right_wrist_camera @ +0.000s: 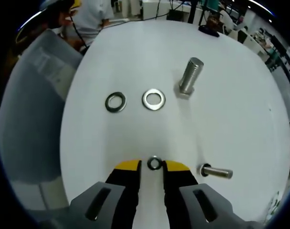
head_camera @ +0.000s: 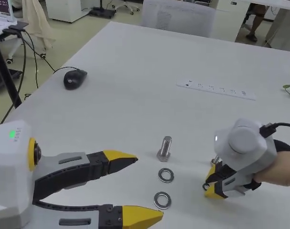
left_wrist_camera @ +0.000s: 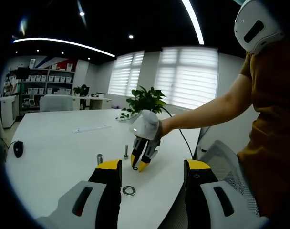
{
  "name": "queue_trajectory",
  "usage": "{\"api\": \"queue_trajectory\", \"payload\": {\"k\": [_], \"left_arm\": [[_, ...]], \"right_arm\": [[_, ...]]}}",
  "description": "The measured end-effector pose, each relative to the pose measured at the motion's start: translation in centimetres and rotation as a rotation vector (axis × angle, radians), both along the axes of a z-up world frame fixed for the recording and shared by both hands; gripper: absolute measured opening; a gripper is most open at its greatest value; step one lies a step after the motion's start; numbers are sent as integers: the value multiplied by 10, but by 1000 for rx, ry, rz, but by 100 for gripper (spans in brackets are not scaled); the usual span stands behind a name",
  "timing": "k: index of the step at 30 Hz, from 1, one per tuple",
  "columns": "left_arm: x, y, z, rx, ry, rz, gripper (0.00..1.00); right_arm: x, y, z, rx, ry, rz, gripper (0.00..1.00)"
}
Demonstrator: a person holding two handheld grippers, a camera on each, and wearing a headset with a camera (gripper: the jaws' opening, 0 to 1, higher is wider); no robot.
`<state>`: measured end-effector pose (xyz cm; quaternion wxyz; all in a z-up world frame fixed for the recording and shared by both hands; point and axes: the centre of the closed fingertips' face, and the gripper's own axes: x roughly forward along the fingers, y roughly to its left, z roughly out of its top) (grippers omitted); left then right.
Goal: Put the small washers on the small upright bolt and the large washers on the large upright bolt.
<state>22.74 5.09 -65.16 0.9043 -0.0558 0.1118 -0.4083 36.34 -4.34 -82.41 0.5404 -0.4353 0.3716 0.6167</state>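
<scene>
Nearest, the left gripper [head_camera: 135, 188] hangs low over the white table [head_camera: 135, 71] at the near left, its jaws spread wide and holding nothing. Just right of its tips lie two large washers [head_camera: 166, 175], flat on the table, one nearer than the other and not touching. Just beyond the farther washer the large bolt [head_camera: 165, 148] stands upright on its head. At the near right the right gripper [head_camera: 216, 186] points down at the table. Its own view shows the jaws drawn in on a small washer [right_wrist_camera: 154, 163], pinched between the yellow tips. The small bolt [right_wrist_camera: 216, 171] stands just beside those tips; seen from the head view it is largely hidden behind the gripper. Well beyond the work, a mouse [head_camera: 74, 78] sits at the far left and a power strip [head_camera: 216, 89] lies at the far right.
</scene>
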Motion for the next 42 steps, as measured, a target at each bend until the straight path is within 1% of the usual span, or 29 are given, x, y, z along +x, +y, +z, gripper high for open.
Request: {"api": "queue_trajectory", "payload": {"k": [6,8,9,11,14,17,22,25,27,29,32,33,36,42], "left_arm": [[-1,-2,0,-1,2,-4,51],[-1,-1,0,1,1,-2,51],[-1,-1,0,1,0,-1,51],[-1,-1,1,1,-1,0,51],[-3,-2,1,0,-2,-1,51],[-3,-2,1,1,-2,-1,51],[-5,-4,1,1,-2,-4,51],[-5,-4,1,4,-1,-8,51],[-5,-3,1,10,0,-9,51],[-4,-3,3,9,-2,-9,51],[-2,-3,3,13,-5,-11,51],[-1,-3,3,12,-5,-14,51],[0,-5,3,14,-6,-21,51],[2,-6,4,11,-9,-29,51]], "right_arm": [[0,0,0,10,-2,3,19],[3,-1,0,-2,-15,-11,16],[2,-1,0,-9,-13,-15,15],[2,-2,0,-19,-23,0,14],[3,-1,1,-32,-24,-17,13],[2,-1,1,-40,-37,-19,12],[3,0,2,-16,-47,-27,12],[3,-3,2,-22,-46,-27,12],[5,-2,7,0,-47,-41,12],[8,-5,10,2,-58,-44,12],[11,-7,14,3,-59,-53,12],[15,-10,18,10,-71,-62,12],[23,-16,25,8,-88,-76,12],[34,-19,39,21,-112,-101,12]]}}
